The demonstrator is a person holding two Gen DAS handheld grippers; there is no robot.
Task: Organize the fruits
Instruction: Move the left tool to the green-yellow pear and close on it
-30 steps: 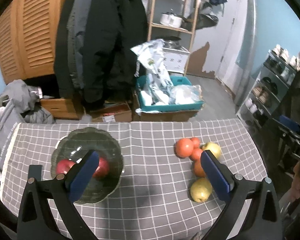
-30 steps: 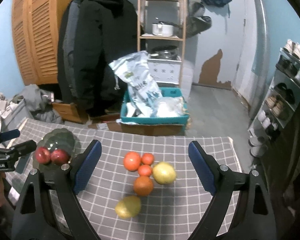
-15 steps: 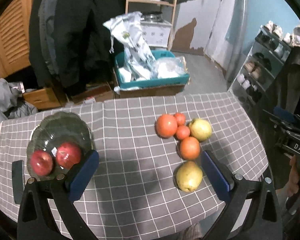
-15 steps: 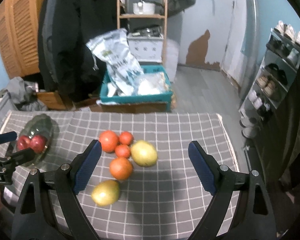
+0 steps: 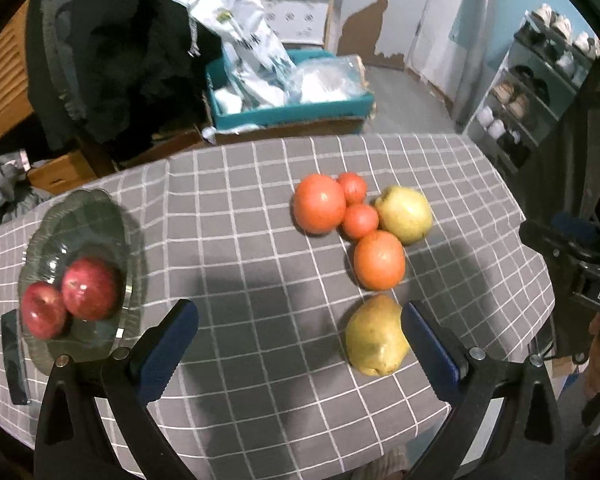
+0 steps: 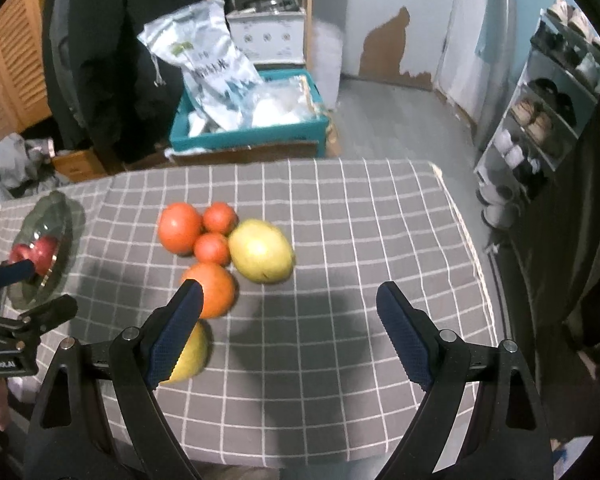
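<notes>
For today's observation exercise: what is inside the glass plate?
Two red apples lie in the glass plate, touching. Whatever sits beneath them is covered.

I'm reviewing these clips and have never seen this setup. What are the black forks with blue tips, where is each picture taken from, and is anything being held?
There is no robot here. A person holds a two-finger gripper in each hand, and a fisheye camera on each one looks forward along its fingers. The forks are those fingers, with blue pads.

One picture is from the left gripper, the other from the right gripper. Both are open and hold nothing.

Below is a table with a grey checked cloth. A glass plate at the left holds two red apples. Toward the right lie four orange-red fruits of different sizes, touching in a cluster, a yellow-green one touching them, and a pear slightly apart, nearest the person.
</notes>
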